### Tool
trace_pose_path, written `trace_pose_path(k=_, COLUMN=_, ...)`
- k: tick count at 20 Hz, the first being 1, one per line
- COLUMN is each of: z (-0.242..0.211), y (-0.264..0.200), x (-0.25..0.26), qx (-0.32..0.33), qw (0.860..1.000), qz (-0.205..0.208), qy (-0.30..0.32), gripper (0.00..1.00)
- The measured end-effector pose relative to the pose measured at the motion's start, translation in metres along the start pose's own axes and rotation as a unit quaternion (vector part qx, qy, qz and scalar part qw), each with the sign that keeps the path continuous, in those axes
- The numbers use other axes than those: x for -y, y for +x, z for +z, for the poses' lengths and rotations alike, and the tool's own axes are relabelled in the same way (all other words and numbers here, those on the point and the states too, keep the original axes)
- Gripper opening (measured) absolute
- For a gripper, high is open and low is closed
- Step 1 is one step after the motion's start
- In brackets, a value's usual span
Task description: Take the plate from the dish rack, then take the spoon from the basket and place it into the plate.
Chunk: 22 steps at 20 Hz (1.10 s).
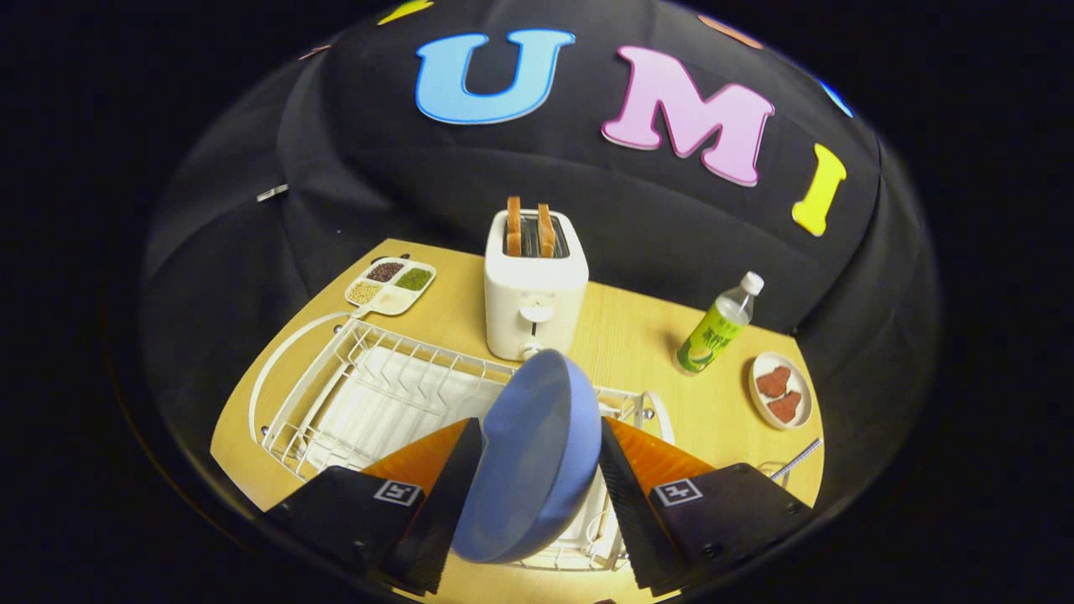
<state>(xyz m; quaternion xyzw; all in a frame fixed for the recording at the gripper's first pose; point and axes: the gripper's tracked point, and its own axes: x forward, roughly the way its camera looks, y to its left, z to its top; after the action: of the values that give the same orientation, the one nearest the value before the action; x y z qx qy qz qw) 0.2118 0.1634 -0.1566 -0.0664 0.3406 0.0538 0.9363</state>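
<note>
The gripper (537, 470) had its jaws clenched on the round blue plate (537, 457) (held on edge, tilted), just above the white wire dish rack (352, 394) w/ the white toaster (535, 289) beyond.

The scene is viewed from a fisheye camera mounted on the gripper (541, 470), looking forward and steeply down along its two fingers. The dish rack (352, 394) is seen close below; the toaster (534, 289) and booth wall lie beyond.
</note>
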Motion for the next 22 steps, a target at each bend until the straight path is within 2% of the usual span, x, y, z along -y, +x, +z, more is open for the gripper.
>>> trace_pose_path(k=2, z=-0.001, y=0.007, x=0.007, qx=-0.016, qw=1.000, qz=-0.016, qy=0.019, gripper=0.78)
trace_pose_path(k=4, z=-0.002, y=0.013, x=0.012, qx=-0.021, qw=0.999, qz=-0.027, qy=0.021, gripper=0.63)
trace_pose_path(k=6, z=-0.008, y=0.014, x=0.016, qx=-0.042, qw=0.998, qz=-0.032, qy=0.029, gripper=0.41)
trace_pose_path(k=8, z=-0.011, y=0.015, x=0.024, qx=-0.056, qw=0.996, qz=-0.046, qy=0.044, gripper=0.38)
trace_pose_path(k=9, z=-0.008, y=0.015, x=0.025, qx=-0.053, qw=0.996, qz=-0.047, qy=0.055, gripper=0.32)
trace_pose_path(k=13, z=0.012, y=0.006, x=0.033, qx=-0.028, qw=0.996, qz=-0.064, qy=0.059, gripper=0.28)
trace_pose_path(k=17, z=0.033, y=-0.004, x=0.040, qx=0.003, qw=0.995, qz=-0.093, qy=0.027, gripper=0.27)
trace_pose_path(k=20, z=0.046, y=-0.016, x=0.047, qx=0.022, qw=0.995, qz=-0.092, qy=0.037, gripper=0.27)
trace_pose_path(k=22, z=0.048, y=-0.029, x=0.051, qx=0.028, qw=0.996, qz=-0.070, qy=0.051, gripper=0.27)
